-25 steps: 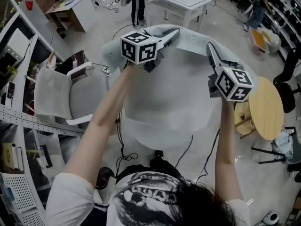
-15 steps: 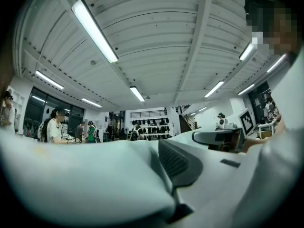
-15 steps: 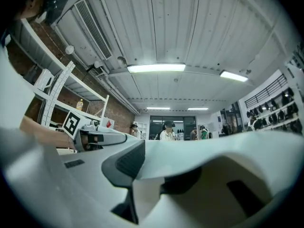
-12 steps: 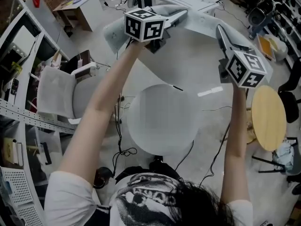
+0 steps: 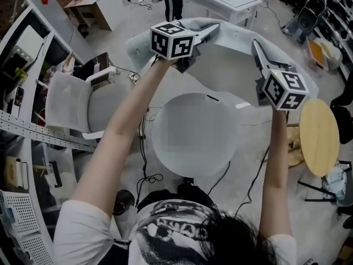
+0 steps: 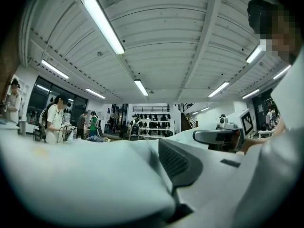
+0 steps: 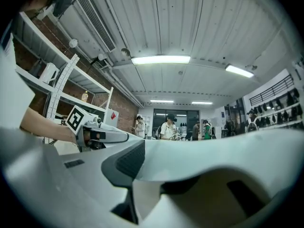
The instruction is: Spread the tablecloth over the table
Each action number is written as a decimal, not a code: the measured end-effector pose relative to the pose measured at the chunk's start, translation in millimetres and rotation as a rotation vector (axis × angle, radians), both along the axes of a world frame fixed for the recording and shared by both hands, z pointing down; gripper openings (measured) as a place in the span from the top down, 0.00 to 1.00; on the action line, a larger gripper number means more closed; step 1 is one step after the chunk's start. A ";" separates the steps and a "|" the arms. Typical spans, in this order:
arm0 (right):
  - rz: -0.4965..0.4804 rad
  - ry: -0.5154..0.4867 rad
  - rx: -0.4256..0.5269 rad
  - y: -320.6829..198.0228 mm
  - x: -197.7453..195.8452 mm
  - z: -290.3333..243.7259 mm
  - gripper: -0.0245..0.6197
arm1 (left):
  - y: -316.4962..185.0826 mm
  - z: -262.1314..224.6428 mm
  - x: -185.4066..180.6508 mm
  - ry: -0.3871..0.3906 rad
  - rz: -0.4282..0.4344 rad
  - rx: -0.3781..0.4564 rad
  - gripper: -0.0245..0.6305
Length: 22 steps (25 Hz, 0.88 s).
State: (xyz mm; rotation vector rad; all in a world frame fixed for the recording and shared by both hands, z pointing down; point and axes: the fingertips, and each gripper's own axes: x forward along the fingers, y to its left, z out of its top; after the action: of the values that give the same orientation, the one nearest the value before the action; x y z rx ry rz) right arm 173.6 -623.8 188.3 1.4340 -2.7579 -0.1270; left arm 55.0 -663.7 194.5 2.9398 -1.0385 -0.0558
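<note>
While your left hand-held gripper [image 5: 208, 32] is clamped on one edge of the tablecloth [image 5: 234, 37] and your right hand-held gripper [image 5: 257, 46] pinches the other, a slipping edge — or an uneven pull — could drop it crooked. Pale and limp, it sags between them in the air, past the far rim of the bare round surface [image 5: 215, 159].

Matt cloth tablecloth [image 5: 234, 40], smooth wooden tabletop [image 5: 319, 137]

Head view: steeply downward from above. Gripper views: level, close along the jaws. Each shows its opposite: right hand-held gripper [image 6: 199, 137], left hand-held gripper [image 7: 124, 137].
</note>
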 end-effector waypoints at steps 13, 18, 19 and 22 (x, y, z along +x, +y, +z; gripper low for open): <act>-0.007 -0.027 -0.157 76.0 -29.9 76.5 0.82 | 75.9 83.8 -30.4 0.016 0.006 -0.152 0.84; 0.011 -0.065 -0.198 117.2 -39.5 96.4 0.82 | 115.1 103.9 -40.7 0.041 0.029 -0.191 0.84; 0.017 -0.075 -0.206 125.7 -41.1 100.3 0.82 | 123.1 107.8 -42.5 0.045 0.035 -0.199 0.84; 0.037 -0.104 -0.230 149.7 -44.2 110.1 0.82 | 145.5 117.1 -46.0 0.056 0.052 -0.219 0.84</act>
State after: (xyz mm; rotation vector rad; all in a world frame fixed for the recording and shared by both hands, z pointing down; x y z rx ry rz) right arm 129.4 -474.1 298.4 1.4672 -2.7139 0.2646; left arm 9.0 -518.2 311.5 2.7490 -0.8976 -0.0221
